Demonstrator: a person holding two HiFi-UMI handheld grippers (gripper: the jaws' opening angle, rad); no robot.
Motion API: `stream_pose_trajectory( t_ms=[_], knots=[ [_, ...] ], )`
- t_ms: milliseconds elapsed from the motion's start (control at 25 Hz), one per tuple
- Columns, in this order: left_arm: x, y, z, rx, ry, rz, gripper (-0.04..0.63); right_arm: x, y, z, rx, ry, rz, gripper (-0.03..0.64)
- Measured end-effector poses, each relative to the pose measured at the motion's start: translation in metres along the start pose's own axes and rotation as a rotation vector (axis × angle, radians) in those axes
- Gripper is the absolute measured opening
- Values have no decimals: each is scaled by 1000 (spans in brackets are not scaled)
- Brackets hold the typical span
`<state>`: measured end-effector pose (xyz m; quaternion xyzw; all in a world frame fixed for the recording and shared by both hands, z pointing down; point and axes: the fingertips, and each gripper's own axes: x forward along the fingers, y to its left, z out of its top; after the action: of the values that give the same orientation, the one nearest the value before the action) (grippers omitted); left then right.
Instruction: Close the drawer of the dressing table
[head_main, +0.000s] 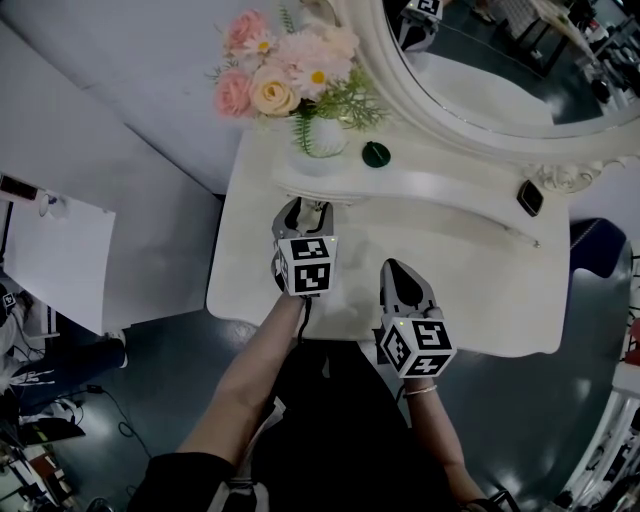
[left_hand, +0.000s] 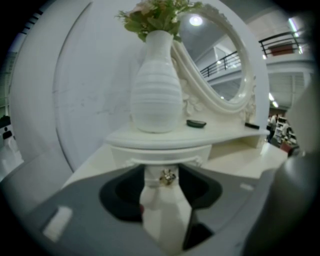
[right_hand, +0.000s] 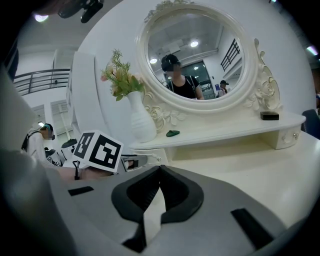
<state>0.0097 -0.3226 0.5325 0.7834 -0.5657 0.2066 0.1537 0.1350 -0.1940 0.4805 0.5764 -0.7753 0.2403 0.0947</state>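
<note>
While the left tool (head_main: 303, 208) holds its jaws a little spread around the gold knob (left_hand: 167, 176) of the drawer (left_hand: 132, 158), the vase (left_hand: 156, 92) stands above. The right tool (head_main: 396, 268), jaws pressed together and empty, is over the front edge of the counter (head_main: 470, 290).

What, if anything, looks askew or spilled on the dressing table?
Nothing stands out. The vase stands upright on the shelf, the green object and the black object lie flat there, and nothing has spilled. The left gripper has its jaws apart around the drawer knob; the right gripper is shut and empty.
</note>
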Motion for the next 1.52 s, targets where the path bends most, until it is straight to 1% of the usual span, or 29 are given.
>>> stream_pose_trajectory(
  t_ms=[520,840,960,1320,1520],
  knots=[
    [19,0,8,25,2,12,229,-4,-8,3,4,-6,-24,3],
    [15,1,7,35,6,-15,225,-6,-3,5,2,-16,-20,3],
    [8,4,6,32,4,-27,219,-9,1,6,-2,-24,-18,3],
    [-30,6,15,15,-42,-88,190,-19,15,9,-17,-56,-18,3],
    [-54,12,17,19,-69,-99,167,-25,23,9,-28,-67,-16,3]
  ],
)
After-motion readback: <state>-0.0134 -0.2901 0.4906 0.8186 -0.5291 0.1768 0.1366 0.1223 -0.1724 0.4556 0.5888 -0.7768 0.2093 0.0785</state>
